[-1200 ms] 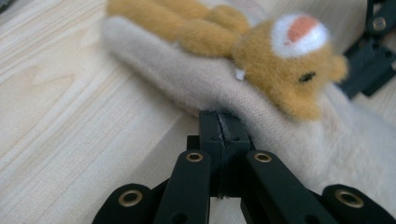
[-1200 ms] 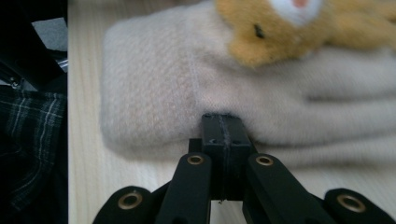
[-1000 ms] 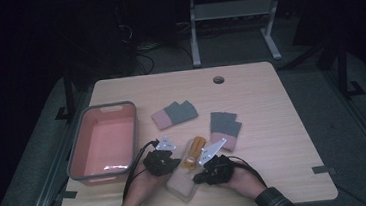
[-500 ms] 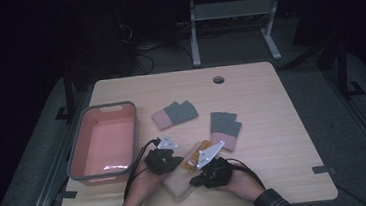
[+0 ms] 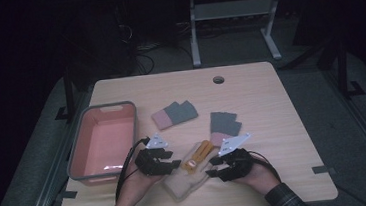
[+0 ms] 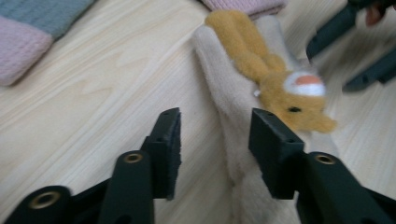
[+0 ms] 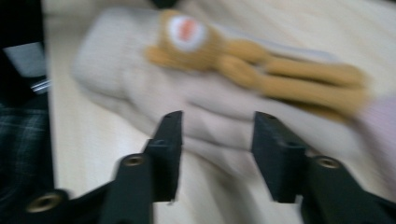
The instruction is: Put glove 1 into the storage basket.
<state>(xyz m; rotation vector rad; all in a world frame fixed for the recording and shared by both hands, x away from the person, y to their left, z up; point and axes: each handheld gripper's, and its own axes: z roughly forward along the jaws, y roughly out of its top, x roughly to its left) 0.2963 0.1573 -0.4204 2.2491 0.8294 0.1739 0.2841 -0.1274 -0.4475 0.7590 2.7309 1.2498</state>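
High view shows the beige sock (image 5: 187,180) with its orange animal figure (image 5: 197,157) lying flat near the table's (image 5: 271,100) near edge, between the left gripper (image 5: 175,163) and the right gripper (image 5: 212,172). Both have just been opening; each pair of jaws stands apart with nothing pinched, though sock fabric lies under the gap. The sock looks soft, light and floppy, so a pinch at its edge or cuff should hold best.

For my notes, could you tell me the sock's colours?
Beige sock with an orange animal figure; clearest in left gripper view.

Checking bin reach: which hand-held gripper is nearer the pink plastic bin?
Left. Left hand-held gripper sits just beside the pink plastic bin; right hand-held gripper lies beyond the beige sock.
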